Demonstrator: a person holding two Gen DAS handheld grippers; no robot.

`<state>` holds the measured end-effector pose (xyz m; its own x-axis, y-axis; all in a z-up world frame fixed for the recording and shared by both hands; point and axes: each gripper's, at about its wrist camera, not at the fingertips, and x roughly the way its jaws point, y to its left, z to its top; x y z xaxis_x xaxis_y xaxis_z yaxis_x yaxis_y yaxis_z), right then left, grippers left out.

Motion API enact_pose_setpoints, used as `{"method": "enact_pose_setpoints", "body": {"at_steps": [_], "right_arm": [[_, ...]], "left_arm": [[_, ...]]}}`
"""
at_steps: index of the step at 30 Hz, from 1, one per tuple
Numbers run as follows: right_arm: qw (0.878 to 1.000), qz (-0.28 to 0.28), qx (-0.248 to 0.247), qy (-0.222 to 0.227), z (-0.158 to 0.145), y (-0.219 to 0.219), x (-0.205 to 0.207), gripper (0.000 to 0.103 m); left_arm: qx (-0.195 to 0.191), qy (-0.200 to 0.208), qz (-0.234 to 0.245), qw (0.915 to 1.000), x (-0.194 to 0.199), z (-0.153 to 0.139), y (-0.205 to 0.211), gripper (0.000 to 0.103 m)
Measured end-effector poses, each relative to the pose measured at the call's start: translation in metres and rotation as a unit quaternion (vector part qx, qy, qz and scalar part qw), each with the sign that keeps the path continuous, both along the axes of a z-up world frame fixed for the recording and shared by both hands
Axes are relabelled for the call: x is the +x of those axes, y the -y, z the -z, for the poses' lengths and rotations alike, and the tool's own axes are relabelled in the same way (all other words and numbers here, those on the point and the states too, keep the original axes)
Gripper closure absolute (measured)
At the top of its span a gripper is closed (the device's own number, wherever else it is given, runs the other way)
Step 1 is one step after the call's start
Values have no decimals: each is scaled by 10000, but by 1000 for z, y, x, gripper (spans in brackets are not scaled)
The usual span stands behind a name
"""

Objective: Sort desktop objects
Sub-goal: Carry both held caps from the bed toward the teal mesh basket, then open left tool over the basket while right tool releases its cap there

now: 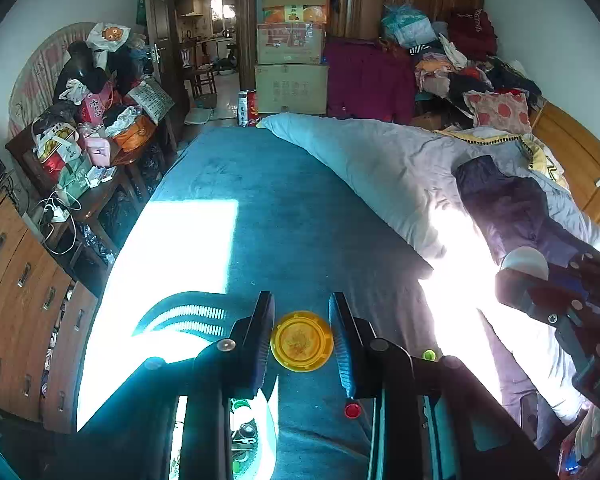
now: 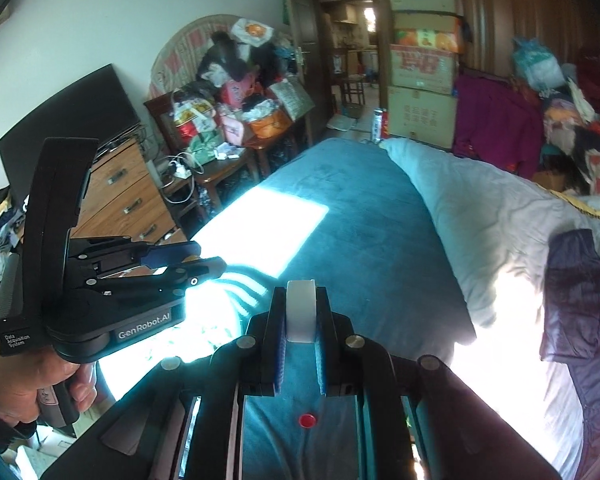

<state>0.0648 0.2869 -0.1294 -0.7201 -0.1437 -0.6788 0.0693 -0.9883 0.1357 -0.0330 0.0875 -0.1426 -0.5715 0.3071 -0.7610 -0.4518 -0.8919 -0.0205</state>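
Note:
My left gripper (image 1: 302, 340) is shut on a round yellow lid (image 1: 302, 341), held flat-face toward the camera above the teal bedspread (image 1: 260, 184). My right gripper (image 2: 300, 314) is shut on a white roll (image 2: 300, 312), held edge-on between its pads; this gripper and the roll also show at the right of the left wrist view (image 1: 526, 266). A small red cap (image 1: 352, 411) lies on the bedspread below both grippers and shows in the right wrist view (image 2: 307, 420). A small green cap (image 1: 429, 355) lies just right of the left gripper. The left gripper shows in the right wrist view (image 2: 204, 264).
A white slotted basket (image 1: 188, 316) sits in glare at the left, with small items below it. A grey quilt (image 1: 380, 160) and dark jacket (image 1: 512, 208) cover the bed's right side. A wooden dresser (image 1: 16, 300) and cluttered side table (image 1: 92, 148) stand left.

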Motion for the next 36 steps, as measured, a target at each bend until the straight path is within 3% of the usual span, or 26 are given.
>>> {"method": "enact_pose_setpoints", "body": {"at_steps": [10,22,36], "right_arm": [[9982,-599,-47,18,-1,70,-32,91],[9914,-1290,-21,223,10,147,-66,91],[9820,-1717,-168,775,40,196,-96,91]], "left_arm": [[-40,4,-530,9986,-11,4,77,73],[-97,302,-1169,9926,-18,32,165,73],[-263,928,-1327,9865,-28,66,218,73]]}}
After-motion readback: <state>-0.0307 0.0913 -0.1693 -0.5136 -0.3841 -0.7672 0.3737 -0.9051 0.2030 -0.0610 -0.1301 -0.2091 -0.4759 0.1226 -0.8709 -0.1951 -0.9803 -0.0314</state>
